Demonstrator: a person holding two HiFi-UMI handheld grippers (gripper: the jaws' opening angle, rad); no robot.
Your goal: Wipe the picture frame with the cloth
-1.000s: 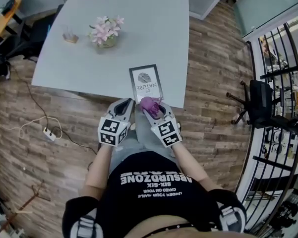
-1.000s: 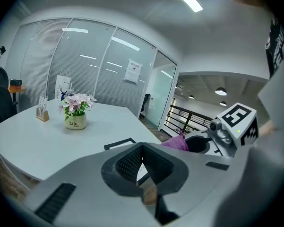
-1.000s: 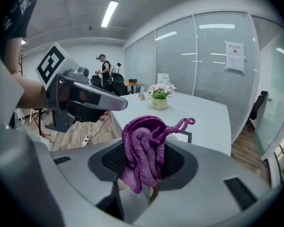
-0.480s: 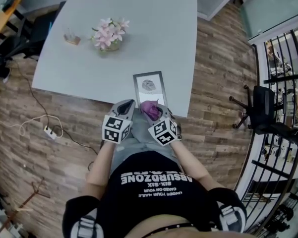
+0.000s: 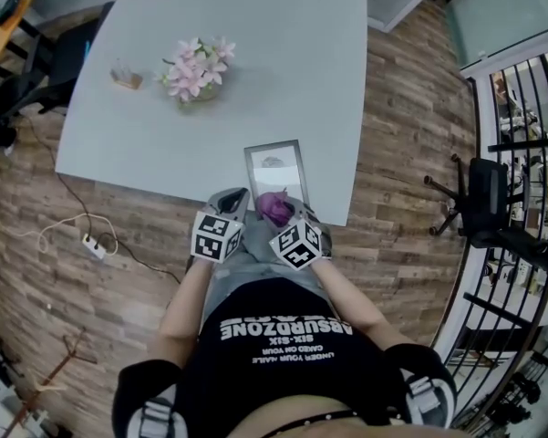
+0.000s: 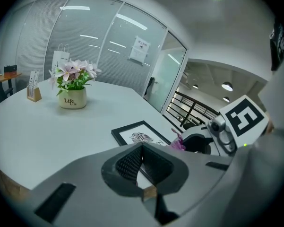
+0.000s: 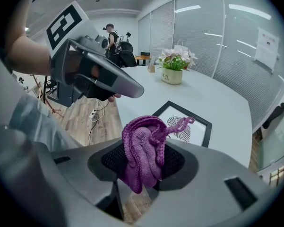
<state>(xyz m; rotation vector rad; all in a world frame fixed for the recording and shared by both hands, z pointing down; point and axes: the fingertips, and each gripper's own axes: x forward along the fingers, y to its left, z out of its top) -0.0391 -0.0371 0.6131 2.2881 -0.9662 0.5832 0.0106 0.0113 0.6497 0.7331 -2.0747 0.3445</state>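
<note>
A black picture frame (image 5: 275,169) with a leaf print lies flat near the front edge of the grey table (image 5: 164,144); it also shows as the picture frame (image 6: 141,137) and the picture frame (image 7: 183,122). My right gripper (image 5: 285,215) is shut on a purple knitted cloth (image 7: 144,150), held just at the frame's near end; the cloth (image 5: 274,205) bulges above the jaws. My left gripper (image 5: 233,200) hovers beside it at the table's edge, left of the frame, shut with nothing between its jaws.
A pot of pink flowers (image 5: 191,73) and a small card holder (image 5: 126,76) stand at the table's far left. Wooden floor lies around, with a power strip (image 5: 93,245) at left and a black chair (image 5: 481,203) at right.
Both grippers have drawn slightly back toward me and closer together. The view has shifted, so the frame sits lower in the head view with the cloth over its near end.
</note>
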